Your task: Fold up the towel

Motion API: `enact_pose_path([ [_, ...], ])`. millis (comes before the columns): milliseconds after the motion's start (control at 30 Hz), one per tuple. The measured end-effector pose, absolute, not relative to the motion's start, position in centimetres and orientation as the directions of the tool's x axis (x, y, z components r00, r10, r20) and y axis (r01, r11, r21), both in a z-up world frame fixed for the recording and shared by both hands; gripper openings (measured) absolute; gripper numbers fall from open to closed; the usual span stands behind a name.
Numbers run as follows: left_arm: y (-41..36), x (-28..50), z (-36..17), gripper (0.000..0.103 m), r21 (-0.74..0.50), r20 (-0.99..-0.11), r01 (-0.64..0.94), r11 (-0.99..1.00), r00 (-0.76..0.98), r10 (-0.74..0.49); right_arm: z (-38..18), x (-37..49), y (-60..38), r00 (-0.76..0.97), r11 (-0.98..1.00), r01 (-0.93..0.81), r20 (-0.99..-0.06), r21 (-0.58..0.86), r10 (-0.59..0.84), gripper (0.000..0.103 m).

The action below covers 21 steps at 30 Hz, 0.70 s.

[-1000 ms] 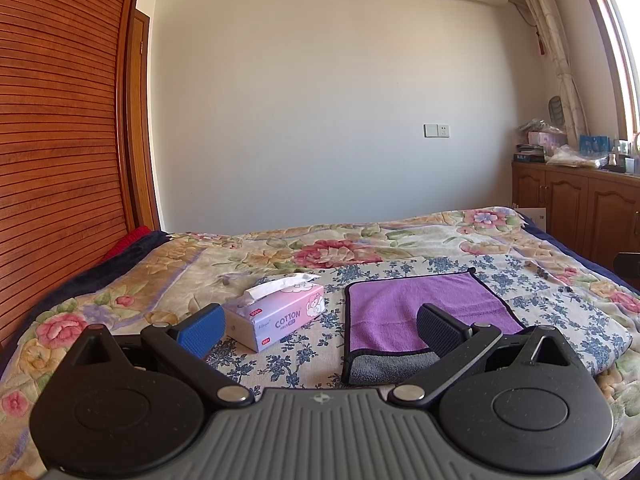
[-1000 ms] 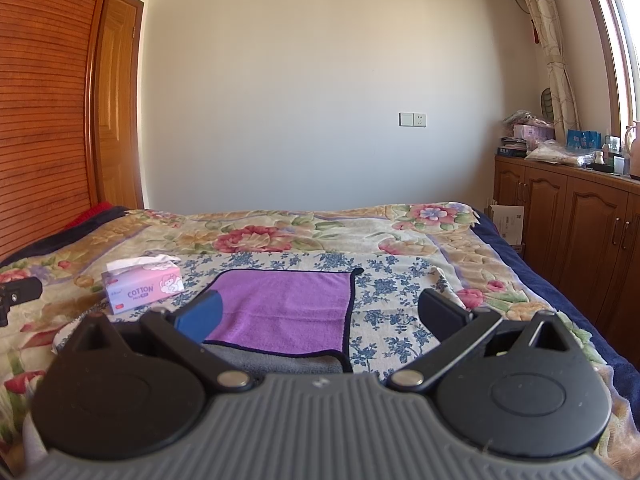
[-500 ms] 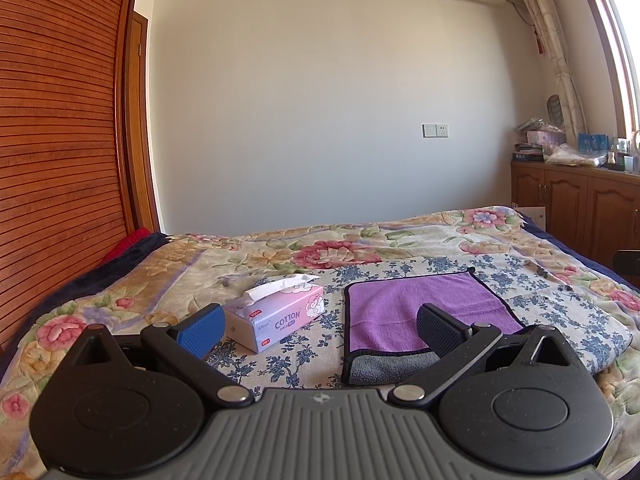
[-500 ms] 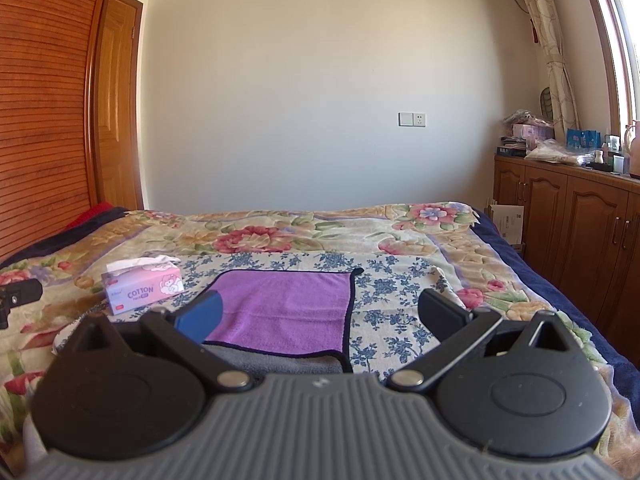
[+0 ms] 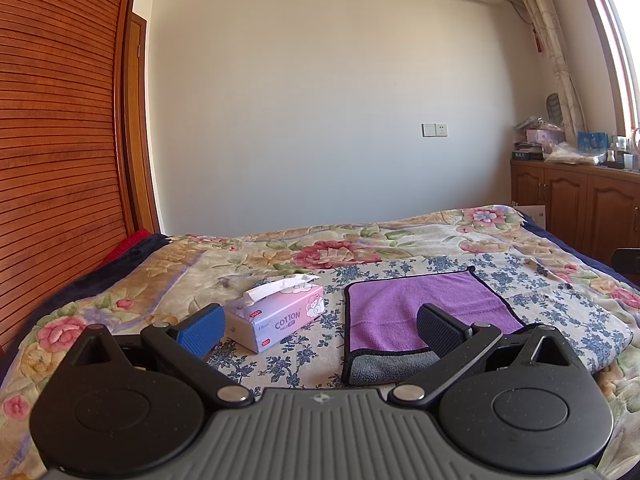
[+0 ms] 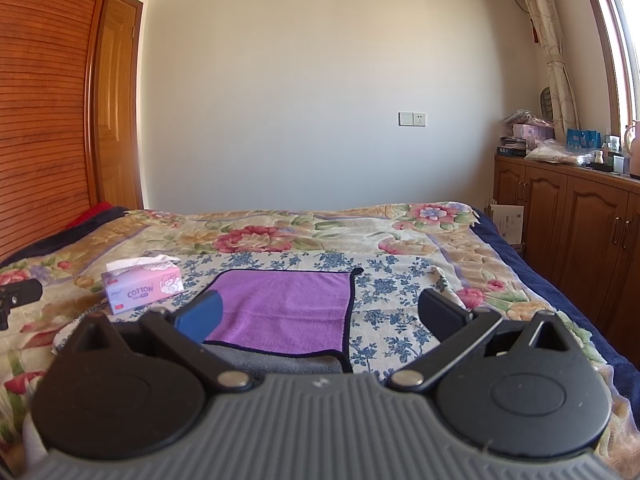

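A purple towel [image 5: 404,312] with a dark edge lies on the floral bedspread, its near edge turned up to show a grey underside [image 5: 392,368]. It also shows in the right wrist view [image 6: 288,308]. My left gripper [image 5: 320,330] is open and empty, held near the towel's front left corner. My right gripper [image 6: 320,320] is open and empty, held near the towel's front right corner. Neither gripper touches the towel.
A pink tissue box [image 5: 276,316] stands left of the towel, also seen in the right wrist view [image 6: 142,288]. The bed [image 5: 500,236] reaches the far wall. Wooden cabinets [image 6: 568,224] line the right side, a slatted wooden wardrobe [image 5: 52,160] the left.
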<state>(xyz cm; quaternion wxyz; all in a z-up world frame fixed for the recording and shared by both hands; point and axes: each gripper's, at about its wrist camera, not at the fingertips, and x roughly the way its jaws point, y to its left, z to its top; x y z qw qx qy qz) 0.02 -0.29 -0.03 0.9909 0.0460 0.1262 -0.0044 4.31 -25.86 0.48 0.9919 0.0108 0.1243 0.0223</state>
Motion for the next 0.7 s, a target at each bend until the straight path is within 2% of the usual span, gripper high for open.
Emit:
enact_pose_path([
  [700, -0.35, 0.01, -0.05, 0.103, 0.095, -0.25, 0.02, 0.995, 0.968, 0.004, 0.59, 4.16, -25.98, 0.968, 0.999, -0.042, -0.246, 0.027, 0.047, 0.103],
])
